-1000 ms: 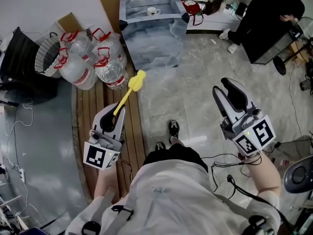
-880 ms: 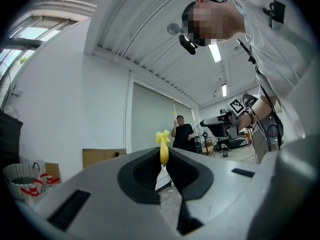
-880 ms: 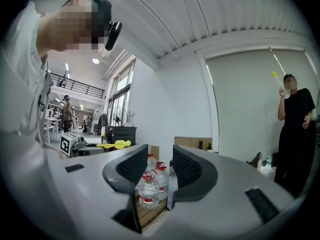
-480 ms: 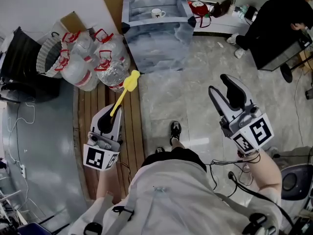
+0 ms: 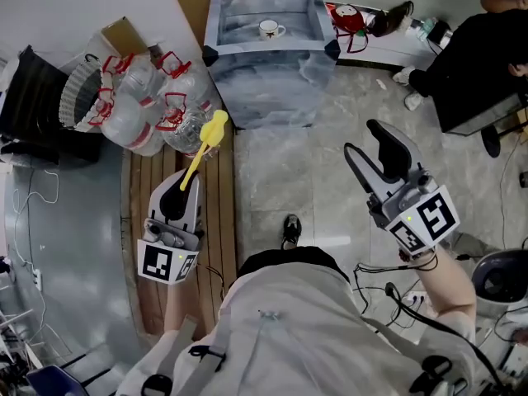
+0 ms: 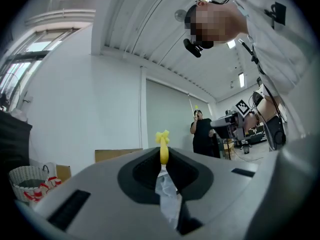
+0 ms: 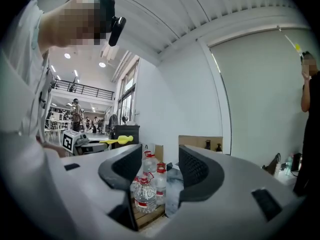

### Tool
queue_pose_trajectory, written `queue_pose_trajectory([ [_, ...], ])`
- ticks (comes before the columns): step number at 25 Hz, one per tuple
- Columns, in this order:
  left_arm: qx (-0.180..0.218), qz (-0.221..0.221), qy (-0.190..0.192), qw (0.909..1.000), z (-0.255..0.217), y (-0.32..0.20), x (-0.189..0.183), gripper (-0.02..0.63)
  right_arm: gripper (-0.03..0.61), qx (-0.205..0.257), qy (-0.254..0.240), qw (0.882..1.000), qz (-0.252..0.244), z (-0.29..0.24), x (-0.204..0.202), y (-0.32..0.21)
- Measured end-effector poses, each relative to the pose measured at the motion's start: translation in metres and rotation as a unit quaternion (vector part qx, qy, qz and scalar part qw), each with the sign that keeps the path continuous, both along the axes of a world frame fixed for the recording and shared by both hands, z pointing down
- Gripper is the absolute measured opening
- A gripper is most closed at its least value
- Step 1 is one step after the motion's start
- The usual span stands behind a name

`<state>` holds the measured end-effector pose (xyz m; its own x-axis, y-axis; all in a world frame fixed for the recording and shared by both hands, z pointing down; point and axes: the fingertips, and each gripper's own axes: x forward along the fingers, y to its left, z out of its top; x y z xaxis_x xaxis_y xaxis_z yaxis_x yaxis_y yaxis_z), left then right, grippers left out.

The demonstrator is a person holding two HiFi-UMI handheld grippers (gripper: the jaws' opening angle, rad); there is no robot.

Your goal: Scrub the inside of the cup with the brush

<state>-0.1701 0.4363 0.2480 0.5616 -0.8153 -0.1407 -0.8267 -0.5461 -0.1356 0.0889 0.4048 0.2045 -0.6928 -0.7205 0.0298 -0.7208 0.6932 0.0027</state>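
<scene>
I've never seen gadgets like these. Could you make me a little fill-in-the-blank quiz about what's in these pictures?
1. The left claw is shut on a brush whose colour is ____.
2. The right claw stands ____, with nothing between its jaws.
3. On the marbled table ahead stands a white ____ with a handle.
Missing words: yellow; open; cup. The right claw's jaws have just been opening.

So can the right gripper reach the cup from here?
Probably not yet: the cup sits on the table well ahead, across the floor. Nothing blocks the right gripper, whose empty jaws have just been opening.
</scene>
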Motion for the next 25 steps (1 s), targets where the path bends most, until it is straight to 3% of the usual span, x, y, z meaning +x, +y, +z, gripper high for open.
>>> queue_pose_trajectory([
  [5,0.01,-0.036,0.017,0.9992,-0.007,-0.04,0.005,0.034,0.252,-0.003,0.0,1.0,-0.024,0.003,0.01,-0.043],
  [12,0.029,-0.04,0.01,0.9987,-0.02,-0.089,0.018,0.034,0.277,-0.004,0.01,0.999,-0.035,-0.002,0.023,-0.091],
  [17,0.032,-0.026,0.009,0.9991,-0.023,-0.125,0.026,0.035,0.312,-0.015,0.018,0.999,-0.027,0.004,0.026,-0.118],
  [25,0.015,-0.001,0.011,0.9998,-0.011,-0.213,0.007,0.034,0.35,-0.029,0.024,0.999,-0.004,0.015,0.008,-0.19],
])
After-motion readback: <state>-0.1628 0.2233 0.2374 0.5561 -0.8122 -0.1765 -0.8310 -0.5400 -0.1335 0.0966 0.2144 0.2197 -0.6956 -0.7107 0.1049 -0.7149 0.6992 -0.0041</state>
